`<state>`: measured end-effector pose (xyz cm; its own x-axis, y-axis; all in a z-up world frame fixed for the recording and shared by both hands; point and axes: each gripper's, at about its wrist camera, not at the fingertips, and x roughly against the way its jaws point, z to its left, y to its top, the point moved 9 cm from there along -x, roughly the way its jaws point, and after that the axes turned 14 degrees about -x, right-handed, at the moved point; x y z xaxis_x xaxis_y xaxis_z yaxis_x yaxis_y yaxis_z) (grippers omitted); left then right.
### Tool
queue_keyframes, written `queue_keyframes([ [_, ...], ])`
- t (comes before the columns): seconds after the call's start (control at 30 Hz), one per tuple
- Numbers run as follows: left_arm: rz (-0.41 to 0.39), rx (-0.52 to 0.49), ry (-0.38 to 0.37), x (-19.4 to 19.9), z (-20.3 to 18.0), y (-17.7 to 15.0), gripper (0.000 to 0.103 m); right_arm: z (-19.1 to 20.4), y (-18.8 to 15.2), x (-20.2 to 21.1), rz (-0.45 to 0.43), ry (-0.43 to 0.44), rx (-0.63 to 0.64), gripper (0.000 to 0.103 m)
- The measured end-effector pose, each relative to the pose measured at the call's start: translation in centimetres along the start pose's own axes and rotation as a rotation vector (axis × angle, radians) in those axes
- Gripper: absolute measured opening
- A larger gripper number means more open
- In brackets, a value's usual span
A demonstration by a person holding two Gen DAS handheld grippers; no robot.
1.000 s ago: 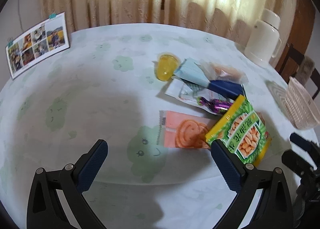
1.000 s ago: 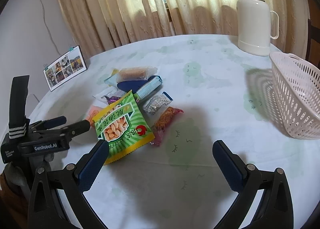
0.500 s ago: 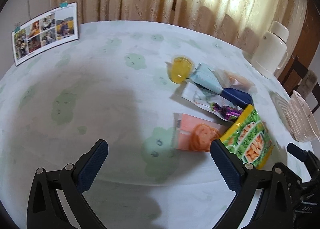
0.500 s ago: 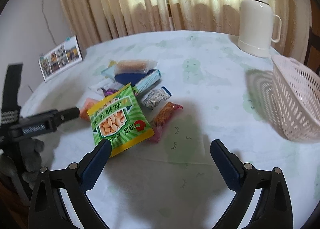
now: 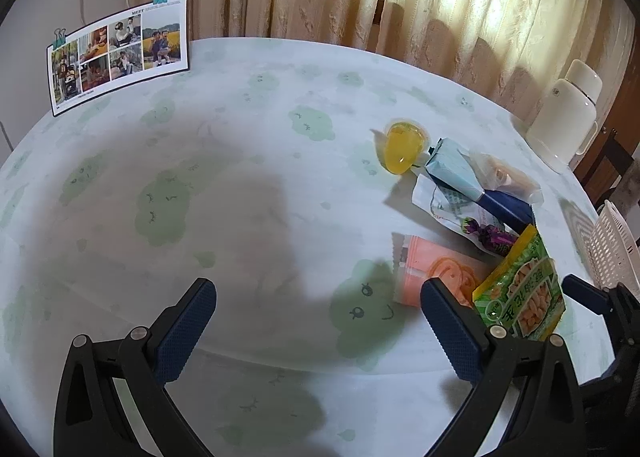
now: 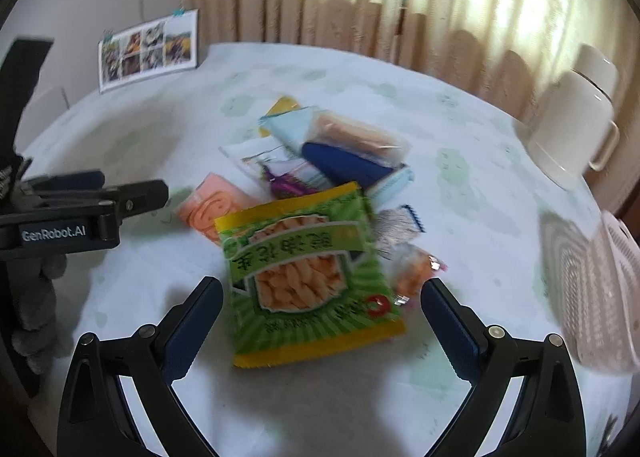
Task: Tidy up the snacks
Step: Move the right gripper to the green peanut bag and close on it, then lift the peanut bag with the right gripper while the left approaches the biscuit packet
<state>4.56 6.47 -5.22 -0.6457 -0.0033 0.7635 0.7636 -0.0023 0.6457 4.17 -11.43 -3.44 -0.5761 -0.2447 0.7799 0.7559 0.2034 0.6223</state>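
A pile of snacks lies on the round table. A green and yellow snack bag [image 6: 312, 281] sits nearest, just ahead of my open right gripper [image 6: 322, 297], whose jaws stand on either side of it without touching. Behind it lie an orange packet [image 6: 212, 209], a purple candy [image 6: 280, 185], a dark blue packet [image 6: 344, 165] and a clear biscuit pack [image 6: 356, 133]. My left gripper [image 5: 318, 301] is open over bare cloth, with the green bag [image 5: 524, 293], orange packet [image 5: 432, 269] and a yellow jelly cup [image 5: 402, 149] to its right.
A pink plastic basket [image 6: 600, 293] stands at the right table edge, also the basket [image 5: 616, 245] in the left wrist view. A white thermos [image 6: 576, 125] stands at the back right. A photo sheet [image 5: 116, 53] leans at the back left. Curtains hang behind the table.
My right gripper has swung left and come in toward the green bag, which now sits between its jaws' line. My left gripper has turned left, so the snacks sit further right.
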Motion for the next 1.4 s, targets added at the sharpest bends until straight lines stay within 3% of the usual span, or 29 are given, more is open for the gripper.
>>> queue_keyframes([
  [0.23, 0.012, 0.002, -0.003, -0.2, 0.1, -0.1, 0.101, 0.2, -0.3, -0.9, 0.002, -0.072, 0.057, 0.098],
  [0.27, 0.012, 0.001, -0.004, -0.2, 0.1, -0.1, 0.101, 0.0, -0.3, -0.9, 0.003, -0.074, 0.048, 0.095],
  [0.4, 0.016, -0.002, -0.004, -0.4, 0.1, -0.1, 0.101, -0.4, -0.3, -0.2, -0.014, -0.04, -0.006, 0.086],
  [0.7, 0.006, -0.032, -0.009, -0.4, -0.6, 0.0, 0.101, -4.4, -1.2, 3.6, -0.102, -0.03, -0.184, 0.085],
  [0.93, 0.038, -0.123, -0.065, -0.6, -3.1, 0.1, 0.101, -9.3, -2.8, 5.6, -0.134, -0.06, -0.318, 0.085],
  [1.13, 0.022, -0.27, -0.073, -0.1, -5.2, 1.5, 0.101, -11.4, -3.7, 6.2, -0.148, -0.057, -0.376, 0.085],
  [1.3, 0.053, -0.284, -0.131, -1.4, -5.6, 2.8, 0.101, -11.3, -3.8, 6.4, -0.154, -0.025, -0.39, 0.085],
  [1.4, 0.066, -0.285, -0.123, -2.4, -5.6, 3.8, 0.101, -11.4, -3.9, 6.4, -0.156, -0.004, -0.404, 0.085],
])
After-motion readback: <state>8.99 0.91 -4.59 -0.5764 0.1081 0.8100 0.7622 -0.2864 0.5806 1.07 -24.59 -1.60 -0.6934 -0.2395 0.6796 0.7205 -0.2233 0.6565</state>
